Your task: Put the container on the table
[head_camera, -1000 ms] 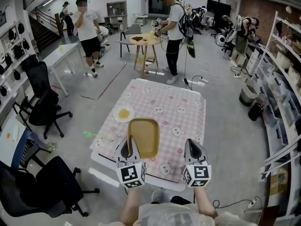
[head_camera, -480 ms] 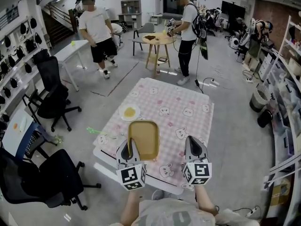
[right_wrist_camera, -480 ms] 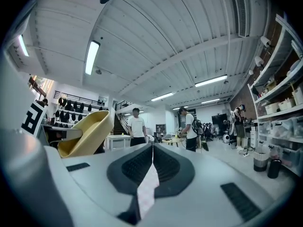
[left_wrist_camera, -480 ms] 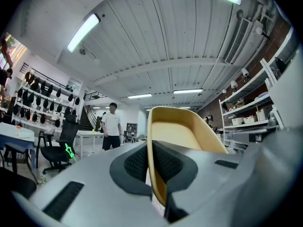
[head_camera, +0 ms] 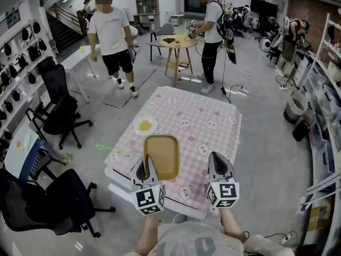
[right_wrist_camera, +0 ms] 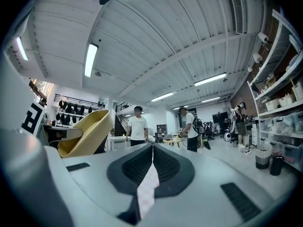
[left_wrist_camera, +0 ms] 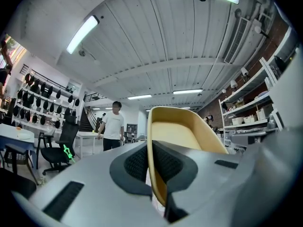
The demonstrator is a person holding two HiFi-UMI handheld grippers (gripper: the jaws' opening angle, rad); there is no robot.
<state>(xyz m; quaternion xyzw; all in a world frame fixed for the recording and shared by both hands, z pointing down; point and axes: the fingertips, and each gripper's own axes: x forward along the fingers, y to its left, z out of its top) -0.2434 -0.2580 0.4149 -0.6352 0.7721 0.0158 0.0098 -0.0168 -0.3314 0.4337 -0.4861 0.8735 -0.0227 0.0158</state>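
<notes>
- Mustard-yellow container [head_camera: 162, 154] sits low centre of the head view, over the near end of the table [head_camera: 213, 116] with the pink checked cloth.
- Left tool [head_camera: 145, 164] is pinching the container's left side wall close to the near corner, with the rim clamped between its pads.
- Right tool [head_camera: 217, 159] is pressed together with nothing in it. It sits right of the container with a gap and no contact.
- Key relation: the container extends ahead of and to the right of the left tool. Its long axis runs up the frame, away from the person.
- From the right gripper view the container looks lifted and tilted, so I judge it isn't resting on the cloth yet.
- A small plate [head_camera: 144, 126] lies just beyond the container's far left corner, so set down short of it.
- The left hand carries the container alone, and I'd judge lowering it to be that hand's job.
</notes>
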